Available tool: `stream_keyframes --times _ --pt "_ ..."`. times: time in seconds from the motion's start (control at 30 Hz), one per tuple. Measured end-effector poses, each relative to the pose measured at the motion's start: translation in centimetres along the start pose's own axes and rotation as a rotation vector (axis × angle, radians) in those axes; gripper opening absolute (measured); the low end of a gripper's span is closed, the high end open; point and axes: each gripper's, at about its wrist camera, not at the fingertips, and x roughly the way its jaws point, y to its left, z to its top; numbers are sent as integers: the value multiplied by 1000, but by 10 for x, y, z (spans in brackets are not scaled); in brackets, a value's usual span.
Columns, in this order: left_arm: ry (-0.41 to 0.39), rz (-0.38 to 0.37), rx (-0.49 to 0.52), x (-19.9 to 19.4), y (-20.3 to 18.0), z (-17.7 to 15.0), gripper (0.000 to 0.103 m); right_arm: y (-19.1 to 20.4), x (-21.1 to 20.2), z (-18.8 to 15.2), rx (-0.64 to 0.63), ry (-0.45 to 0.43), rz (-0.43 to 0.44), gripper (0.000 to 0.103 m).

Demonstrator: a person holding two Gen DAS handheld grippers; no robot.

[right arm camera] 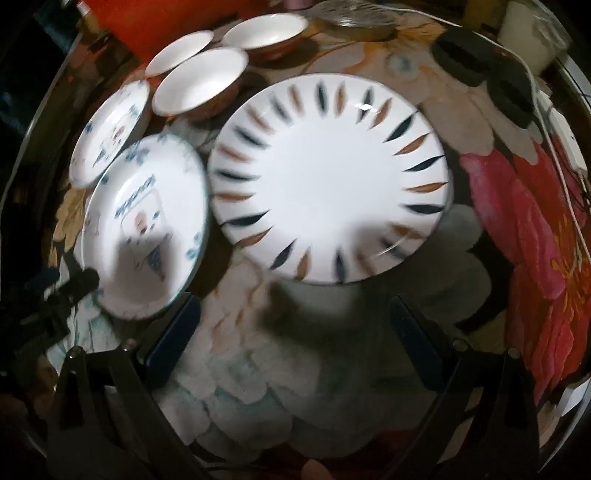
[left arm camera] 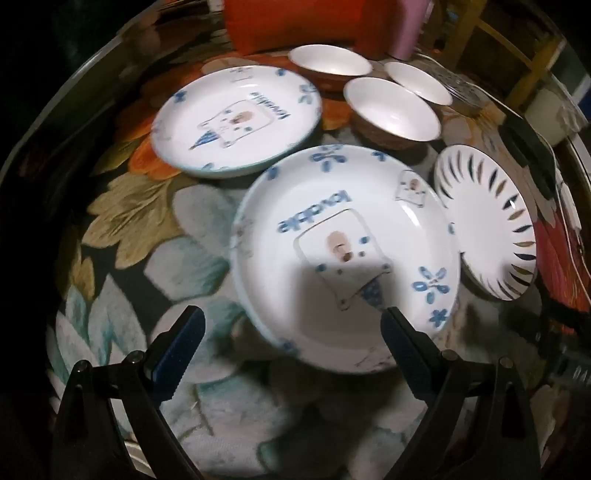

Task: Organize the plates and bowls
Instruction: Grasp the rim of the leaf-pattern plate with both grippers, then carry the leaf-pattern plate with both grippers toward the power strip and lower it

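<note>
My left gripper [left arm camera: 293, 319] hangs open above the near rim of a white cartoon plate [left arm camera: 343, 251] with blue flowers; nothing sits between its fingers. A second cartoon plate [left arm camera: 236, 118] lies farther back on the left. Three white bowls with brown outsides [left arm camera: 391, 109] [left arm camera: 328, 62] [left arm camera: 417, 83] stand behind them. My right gripper [right arm camera: 293, 308] is open over the tablecloth, just short of a white plate with dark and tan leaf marks [right arm camera: 328, 177]. That leaf plate [left arm camera: 484, 225] also shows right of the near cartoon plate [right arm camera: 144, 229]. The left gripper's arm [right arm camera: 70, 284] appears at the left edge of the right wrist view.
The dishes rest on a glass-topped table with a floral cloth [left arm camera: 155, 221]. A red object [left arm camera: 291, 22] stands at the back. Black headphones [right arm camera: 484, 74] and a white cable [right arm camera: 561, 173] lie on the right near the table edge.
</note>
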Motion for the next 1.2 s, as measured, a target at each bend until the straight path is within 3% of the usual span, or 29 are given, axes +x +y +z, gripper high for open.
stream_keyframes --times 0.17,0.3,0.43,0.53,0.67,0.73,0.8,0.97,1.1,1.2 --pt "-11 -45 109 13 -44 35 97 -33 -1 14 108 -39 -25 101" --pt "-17 -59 185 19 -79 59 97 -66 7 30 200 -42 -12 93" --pt "113 -163 164 39 -107 88 95 -89 23 44 253 -23 35 83" --pt "79 -200 152 43 -124 102 92 -105 36 53 285 6 83 74" --pt "92 -226 156 53 -138 109 83 -118 46 61 298 27 143 65" --pt "95 -212 171 61 -143 111 73 -123 48 65 280 25 165 61" --pt "108 -215 181 69 -146 114 49 -124 50 69 262 27 188 56" --pt "82 -153 201 82 -152 124 46 -124 51 71 219 41 218 54" --pt "140 -121 231 99 -150 124 45 -121 56 74 207 57 224 53" --pt "147 -175 274 104 -149 119 39 -119 60 75 199 67 214 43"
